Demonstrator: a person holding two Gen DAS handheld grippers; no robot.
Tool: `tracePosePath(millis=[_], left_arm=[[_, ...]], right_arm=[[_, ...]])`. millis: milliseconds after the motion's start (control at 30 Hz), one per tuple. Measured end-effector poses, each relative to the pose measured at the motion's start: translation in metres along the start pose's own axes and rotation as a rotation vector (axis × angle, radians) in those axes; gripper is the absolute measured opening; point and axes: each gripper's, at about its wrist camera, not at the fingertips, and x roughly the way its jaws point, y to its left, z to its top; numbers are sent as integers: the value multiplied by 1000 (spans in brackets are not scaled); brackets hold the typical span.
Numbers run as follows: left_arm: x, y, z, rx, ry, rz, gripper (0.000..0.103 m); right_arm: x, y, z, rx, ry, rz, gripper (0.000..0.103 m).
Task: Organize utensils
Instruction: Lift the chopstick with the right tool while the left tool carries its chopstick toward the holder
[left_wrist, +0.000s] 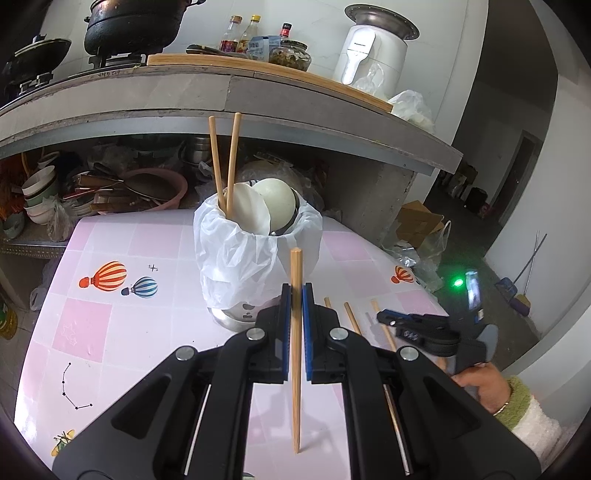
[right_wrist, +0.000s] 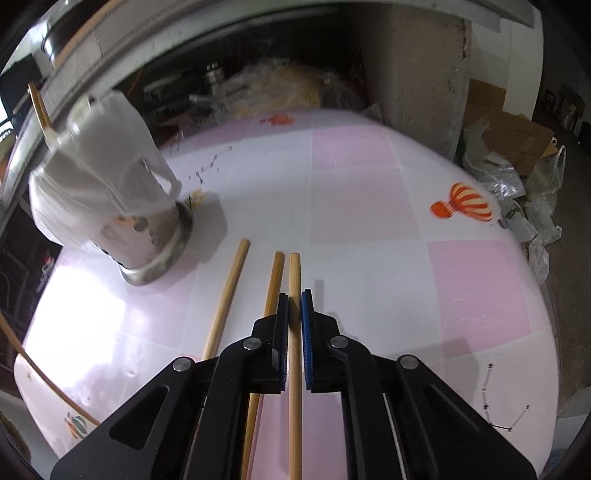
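We have one slim, round-shafted bamboo chopstick pinched between the blue pads of our left gripper, carried upright with its blunt end up and its tapered tip hanging above the glossy pink-and-white checked tablecloth, which we judge lines it up for a straight drop into the holder. That holder is the shiny steel utensil cylinder wrapped in a crinkled translucent white plastic bag, standing just beyond the pads; two matching chopsticks and two smooth cream spoons stand in it already. Over on our right gripper, the jaws are narrowed around another pale wooden chopstick lying flat on the cloth, though whether the pads truly bite it yet we cannot tell. Two more loose sticks lie just beside it, near-parallel and easy to snag by mistake.
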Motion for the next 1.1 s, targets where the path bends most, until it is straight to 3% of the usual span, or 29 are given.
tracePosePath(millis=[567,1100], left_arm=[[-4,-8,0,19,-8,-1,5],[-18,-17,2,40,-34,10,5]], right_arm=[[-118,-18,0,63,-242,86,7],[-168,-24,-7,87,-358,119,7]])
